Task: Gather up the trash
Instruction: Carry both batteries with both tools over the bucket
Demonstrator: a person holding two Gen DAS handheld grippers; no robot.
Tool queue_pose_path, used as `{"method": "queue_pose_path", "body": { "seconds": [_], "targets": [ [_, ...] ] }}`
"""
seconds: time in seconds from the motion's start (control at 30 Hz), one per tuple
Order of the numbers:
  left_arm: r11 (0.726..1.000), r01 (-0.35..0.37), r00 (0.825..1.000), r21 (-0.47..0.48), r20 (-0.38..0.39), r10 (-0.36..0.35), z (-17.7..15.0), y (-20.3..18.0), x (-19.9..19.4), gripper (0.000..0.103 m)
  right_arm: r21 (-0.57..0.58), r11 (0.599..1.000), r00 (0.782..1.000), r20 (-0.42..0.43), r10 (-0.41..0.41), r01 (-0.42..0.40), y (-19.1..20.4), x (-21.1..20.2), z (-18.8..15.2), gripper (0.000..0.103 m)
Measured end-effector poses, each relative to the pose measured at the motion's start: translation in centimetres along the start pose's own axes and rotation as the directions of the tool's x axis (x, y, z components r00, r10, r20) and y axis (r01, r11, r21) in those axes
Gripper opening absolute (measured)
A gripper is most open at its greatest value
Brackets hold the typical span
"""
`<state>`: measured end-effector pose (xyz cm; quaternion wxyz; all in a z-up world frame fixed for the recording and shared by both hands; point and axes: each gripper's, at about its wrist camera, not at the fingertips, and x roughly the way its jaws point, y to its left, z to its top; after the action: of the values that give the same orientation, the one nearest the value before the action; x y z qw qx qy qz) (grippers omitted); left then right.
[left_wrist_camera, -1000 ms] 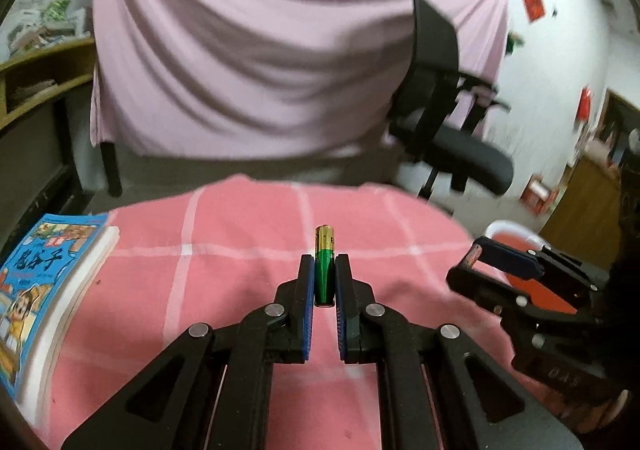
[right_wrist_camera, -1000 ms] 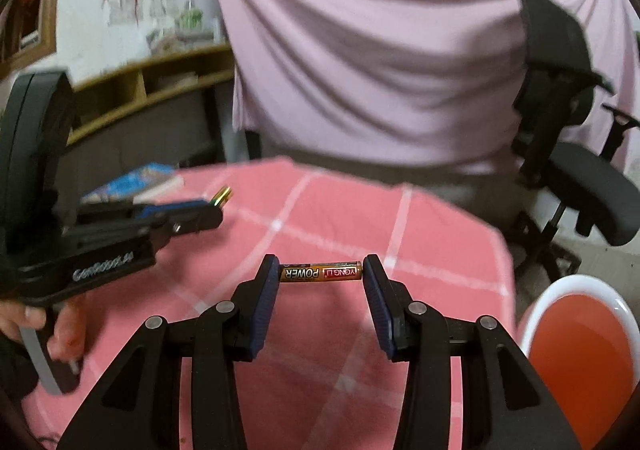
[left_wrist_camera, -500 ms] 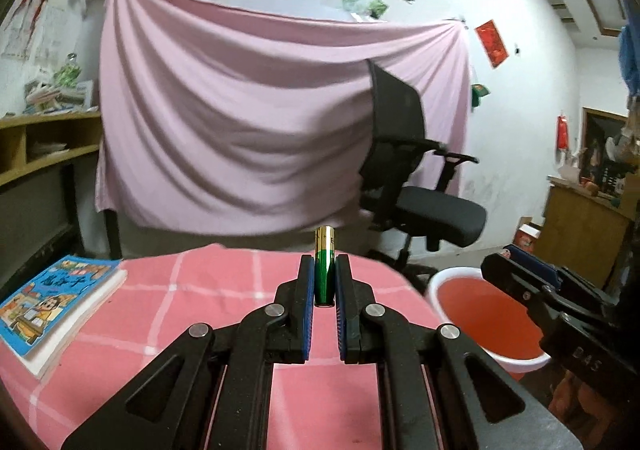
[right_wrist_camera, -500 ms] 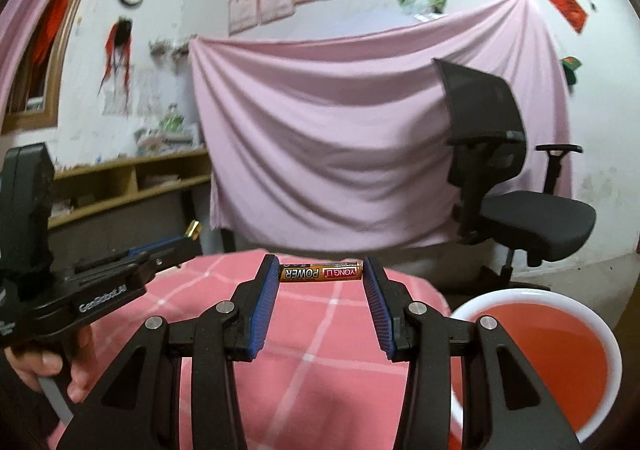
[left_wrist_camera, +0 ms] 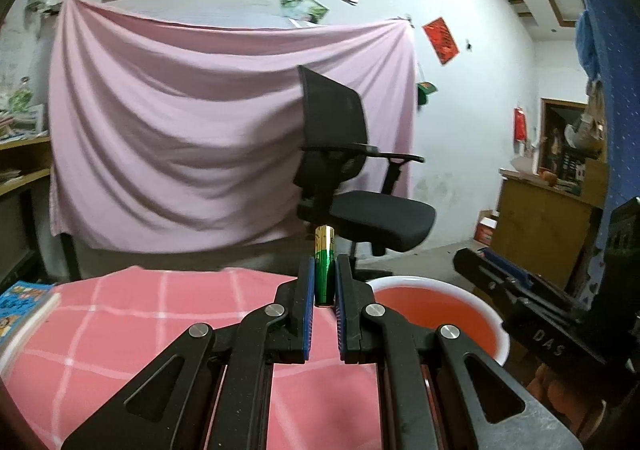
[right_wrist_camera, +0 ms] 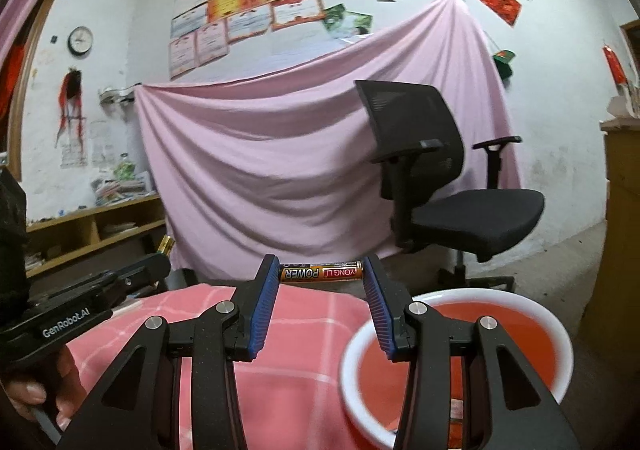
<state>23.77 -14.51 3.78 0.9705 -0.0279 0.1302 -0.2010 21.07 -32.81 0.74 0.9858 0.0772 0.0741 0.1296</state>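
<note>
Two grippers each held a battery above a pink checked tablecloth (left_wrist_camera: 132, 314). The left gripper (left_wrist_camera: 324, 282) had its pads pressed on a green battery (left_wrist_camera: 324, 270) that stood upright between them, gold cap up. The right gripper (right_wrist_camera: 320, 290) clamped an orange battery (right_wrist_camera: 321, 273) end to end, lying crosswise between its blue pads (right_wrist_camera: 267, 298). A hand (right_wrist_camera: 36, 390) gripped the left gripper's handle at the lower left of the right wrist view. Just past the cloth's edge, to the right, stood a white-rimmed red bin (right_wrist_camera: 558, 326). A book (left_wrist_camera: 20, 302) lay at the cloth's left edge. Farther back stood a black office chair (left_wrist_camera: 352, 178), and behind it a pink sheet (left_wrist_camera: 180, 130) hung over the wall.
</note>
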Motion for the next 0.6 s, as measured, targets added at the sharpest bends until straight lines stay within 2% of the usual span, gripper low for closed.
{"method": "queue_pose_path", "body": {
  "seconds": [0.37, 0.6],
  "targets": [
    [0.989, 0.108, 0.99, 0.097, -0.1, -0.099, -0.4, -7.0, 4.6, 0.007, 0.144, 0.983, 0.991, -0.083, -0.101, 0.112, -6.7, -0.5, -0.6, 0.041],
    [0.985, 0.159, 0.97, 0.07, -0.194, -0.143, -1.1, -8.8, 7.8, 0.007, 0.24, 0.955, 0.973, -0.19, -0.132, 0.176, -10.6, 0.0, -1.8, 0.041]
  ]
}}
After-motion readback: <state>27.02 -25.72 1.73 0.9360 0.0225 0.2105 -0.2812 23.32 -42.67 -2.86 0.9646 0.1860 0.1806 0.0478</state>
